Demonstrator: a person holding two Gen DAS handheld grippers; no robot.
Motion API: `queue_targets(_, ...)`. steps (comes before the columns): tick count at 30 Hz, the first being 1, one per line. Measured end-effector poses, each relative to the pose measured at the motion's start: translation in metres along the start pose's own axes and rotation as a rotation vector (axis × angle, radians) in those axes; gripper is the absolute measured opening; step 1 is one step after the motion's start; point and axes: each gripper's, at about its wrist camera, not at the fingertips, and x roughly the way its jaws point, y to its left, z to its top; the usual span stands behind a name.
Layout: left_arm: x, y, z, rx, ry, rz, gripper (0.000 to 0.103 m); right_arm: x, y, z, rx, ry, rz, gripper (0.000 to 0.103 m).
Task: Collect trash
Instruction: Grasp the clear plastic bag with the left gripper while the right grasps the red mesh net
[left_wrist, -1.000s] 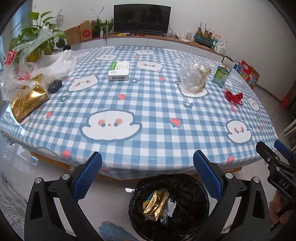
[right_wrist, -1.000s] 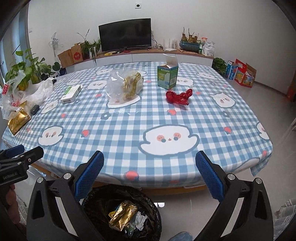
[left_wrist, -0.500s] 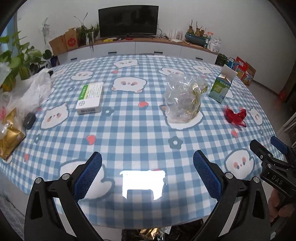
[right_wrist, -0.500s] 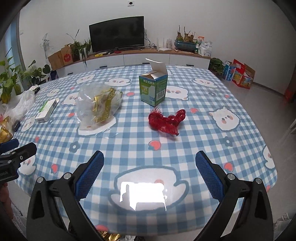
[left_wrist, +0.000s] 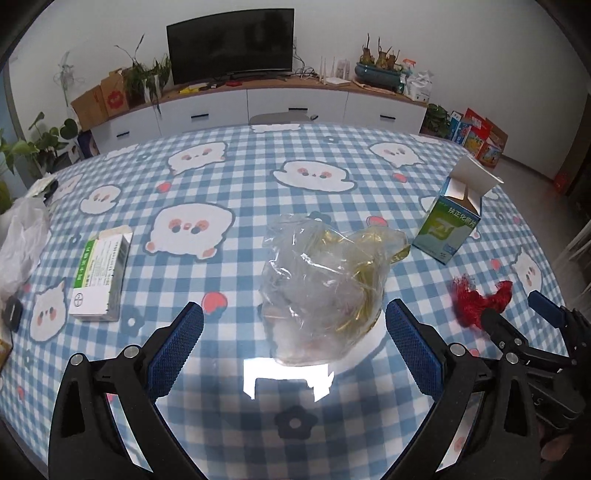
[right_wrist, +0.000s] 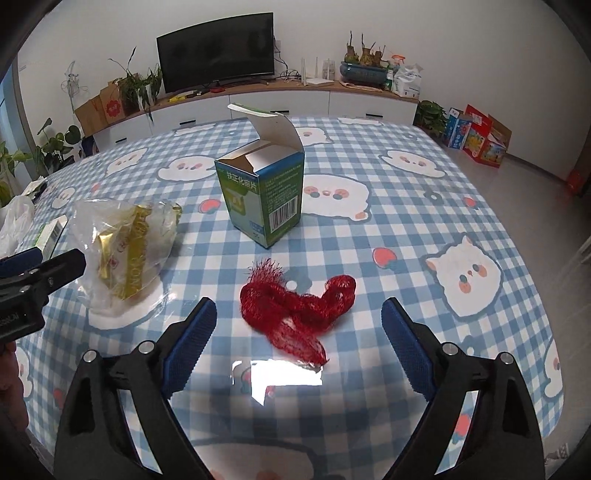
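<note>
Both grippers spread, right (right_wrist: 299, 347) just narrowing round nothing; red net (right_wrist: 295, 314) looks light, limp—pinch its bunched middle; left (left_wrist: 293, 341) faces crinkly bag (left_wrist: 325, 291).

Glossy tablecloth (left_wrist: 258, 166), crinkly clear plastic bag (left_wrist: 325, 284), red mesh netting (right_wrist: 295, 310).

- A home living room with a dining table.
- A dark television (left_wrist: 231, 42) stands on a long white sideboard (left_wrist: 258, 107) against the far wall.
- Potted houseplants (left_wrist: 142, 79) and cardboard boxes (left_wrist: 101, 99) crowd the far left; toy boxes (left_wrist: 476, 134) sit on the floor far right.
- A blue-checked tablecloth (left_wrist: 258, 158) with cartoon animals covers the near table.
</note>
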Motion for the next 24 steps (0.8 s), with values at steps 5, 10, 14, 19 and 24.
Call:
queue_targets(5,0.023,-0.009,0.014,0.004,0.008,0.010,0.097,0.016,-0.003,0.009,-0.004,0.019,0.014,0.078)
queue_targets(10,0.036,-0.018,0.021,-0.005,0.003,-0.001,0.096,0.024,-0.003,0.011,-0.002,0.052,0.038,0.070)
queue_targets(14,0.045,-0.024,0.021,0.001,0.027,0.016,0.087,0.033,-0.003,0.007,0.001,0.084,0.052,0.061)
queue_targets(19,0.052,-0.023,0.019,-0.006,0.042,0.022,0.076,0.033,-0.001,0.006,-0.009,0.084,0.063,0.049)
queue_targets(24,0.052,-0.019,0.018,-0.034,0.041,0.011,0.062,0.032,0.001,0.005,-0.013,0.084,0.068,0.040)
